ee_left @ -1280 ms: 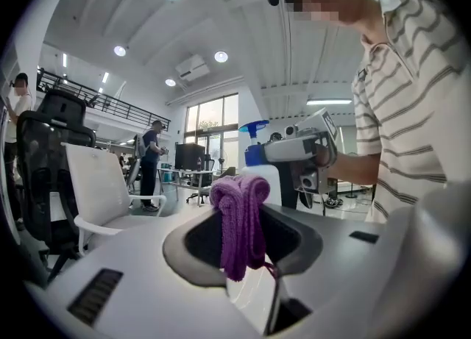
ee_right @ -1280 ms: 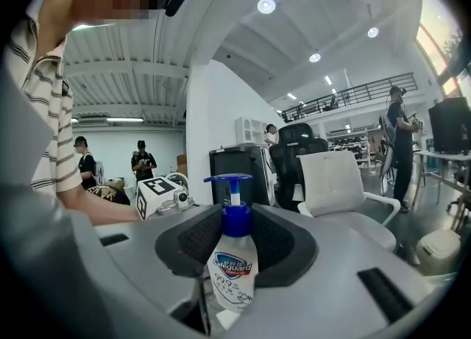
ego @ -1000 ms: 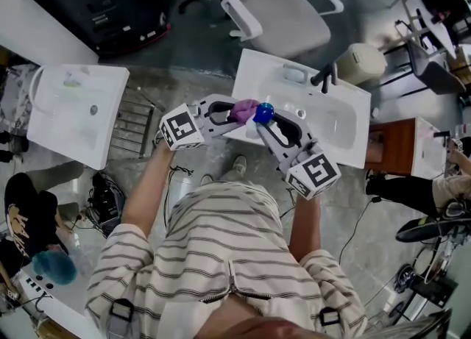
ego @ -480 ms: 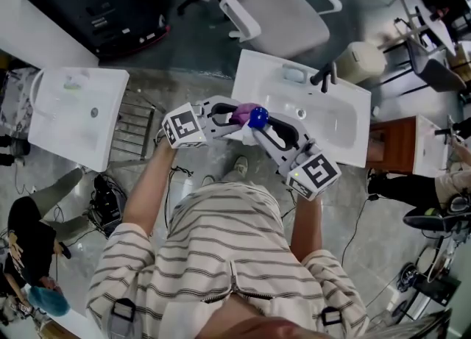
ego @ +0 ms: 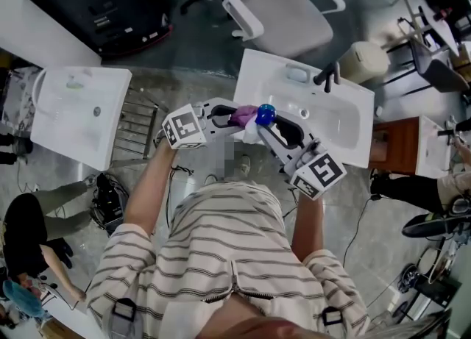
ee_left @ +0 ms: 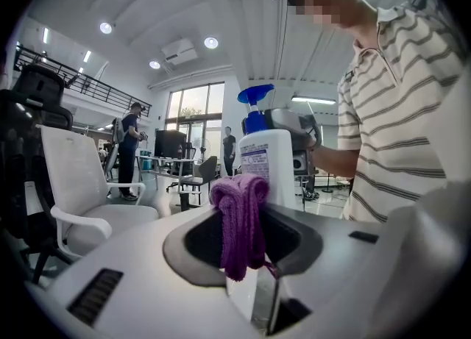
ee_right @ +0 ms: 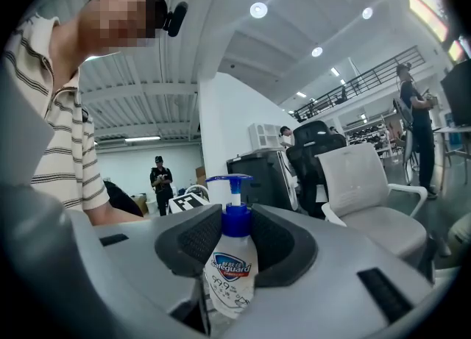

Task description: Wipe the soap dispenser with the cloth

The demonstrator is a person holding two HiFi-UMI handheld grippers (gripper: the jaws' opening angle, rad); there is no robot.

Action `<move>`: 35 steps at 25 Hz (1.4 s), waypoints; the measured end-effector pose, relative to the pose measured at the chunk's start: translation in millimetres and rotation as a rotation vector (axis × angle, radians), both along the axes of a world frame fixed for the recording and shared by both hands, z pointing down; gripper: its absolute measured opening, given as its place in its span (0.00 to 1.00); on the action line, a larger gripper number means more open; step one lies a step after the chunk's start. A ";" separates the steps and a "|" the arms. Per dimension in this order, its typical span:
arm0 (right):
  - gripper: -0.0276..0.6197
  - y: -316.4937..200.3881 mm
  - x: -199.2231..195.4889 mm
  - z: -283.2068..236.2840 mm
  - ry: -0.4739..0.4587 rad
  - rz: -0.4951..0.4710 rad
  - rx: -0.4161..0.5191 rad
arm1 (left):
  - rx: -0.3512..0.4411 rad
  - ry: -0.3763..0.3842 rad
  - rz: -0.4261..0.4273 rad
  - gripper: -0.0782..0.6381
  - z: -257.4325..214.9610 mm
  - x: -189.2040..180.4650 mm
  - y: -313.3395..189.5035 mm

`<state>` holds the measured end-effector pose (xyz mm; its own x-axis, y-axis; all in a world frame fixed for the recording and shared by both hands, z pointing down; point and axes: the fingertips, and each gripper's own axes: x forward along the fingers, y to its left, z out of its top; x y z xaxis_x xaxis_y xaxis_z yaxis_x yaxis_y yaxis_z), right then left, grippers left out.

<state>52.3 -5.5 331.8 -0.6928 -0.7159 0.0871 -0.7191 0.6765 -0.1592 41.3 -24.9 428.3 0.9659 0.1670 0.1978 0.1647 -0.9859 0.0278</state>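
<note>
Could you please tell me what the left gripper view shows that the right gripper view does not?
Only the left gripper view: the purple cloth clamped in the left gripper, bunched in front of the soap dispenser. Only the right gripper view: the right gripper gripping that dispenser, with its front label facing the camera. Both: the dispenser with its blue pump, the person's striped shirt and a white office chair.

head view: up on the person's head, looks steeply down, far off | left gripper view: very near, looks level along its jaws | right gripper view: very near, faces back the other way, maybe tipped up a bit | all three share: soap dispenser [ego: 263, 115], white chair [ego: 283, 14]
</note>
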 end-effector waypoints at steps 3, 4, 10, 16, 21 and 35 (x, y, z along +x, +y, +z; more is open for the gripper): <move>0.25 -3.6 4.0 -0.9 -0.010 0.023 -0.002 | -0.013 0.008 -0.026 0.27 -0.6 -4.1 -1.4; 0.25 -4.7 5.4 -1.1 -0.014 0.031 -0.003 | -0.018 0.020 -0.038 0.27 -2.4 -5.6 -2.1; 0.25 -9.3 12.5 -1.6 -0.024 0.075 -0.004 | -0.031 0.108 -0.118 0.27 -19.2 -15.1 -2.5; 0.25 -16.2 19.5 3.7 -0.039 0.152 -0.023 | 0.014 0.142 -0.281 0.27 -30.2 -23.9 -8.4; 0.25 -23.2 26.7 7.0 -0.062 0.224 -0.029 | 0.008 0.162 -0.387 0.27 -39.8 -24.3 -10.6; 0.25 -52.6 35.7 38.0 0.000 0.419 -0.036 | 0.018 0.139 -0.749 0.27 -36.7 -40.2 -41.7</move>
